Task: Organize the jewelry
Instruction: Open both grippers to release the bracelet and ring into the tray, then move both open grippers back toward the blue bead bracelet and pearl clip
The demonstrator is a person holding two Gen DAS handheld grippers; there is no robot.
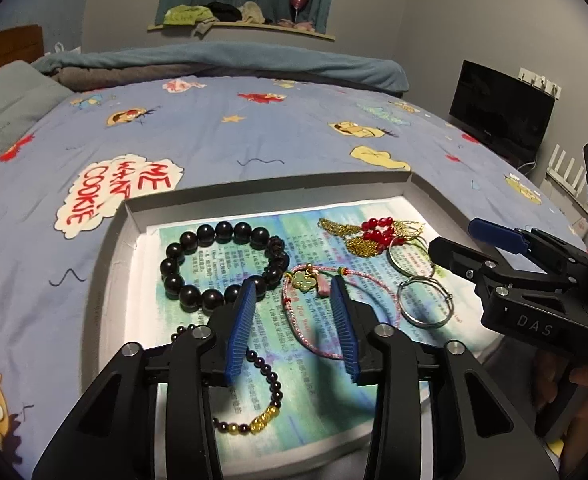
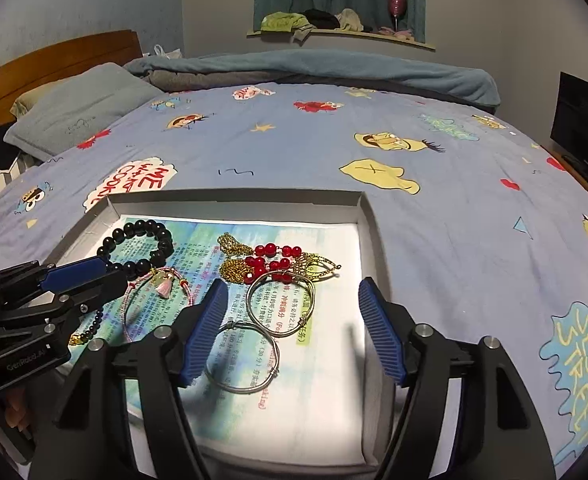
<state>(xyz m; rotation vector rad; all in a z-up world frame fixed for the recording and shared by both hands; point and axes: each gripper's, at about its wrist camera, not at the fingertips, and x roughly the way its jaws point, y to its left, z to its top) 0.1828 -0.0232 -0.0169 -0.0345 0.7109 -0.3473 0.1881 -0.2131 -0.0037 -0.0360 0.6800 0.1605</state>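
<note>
Step in hand, as judged: both claws stand clear between placements, with every piece already lying in the shallow white cardboard box lid (image 1: 134, 216) on the blue cartoon-print bedspread (image 1: 254, 136); the left claw (image 1: 295, 292) is spread, its blue pads straddling the pink braided cord bracelet with a green flower charm (image 1: 305, 280) without pressing it; the right claw (image 2: 294, 292) is spread wide and pinches nothing, hovering over the two silver wire bangles (image 2: 280, 304).

Contents of the lid, on a printed blue-green paper sheet (image 2: 333, 240): a bracelet of large black round beads (image 1: 222, 264) at the left; a strand of small dark beads with yellow beads (image 1: 262, 392) nearest the left claw; a gold chain with red beads (image 2: 270, 264) at the centre back, touching the upper bangle.

Next move, as judged: untangling chain from bangle calls for a narrow, accurate pinch on one thin wire.
</note>
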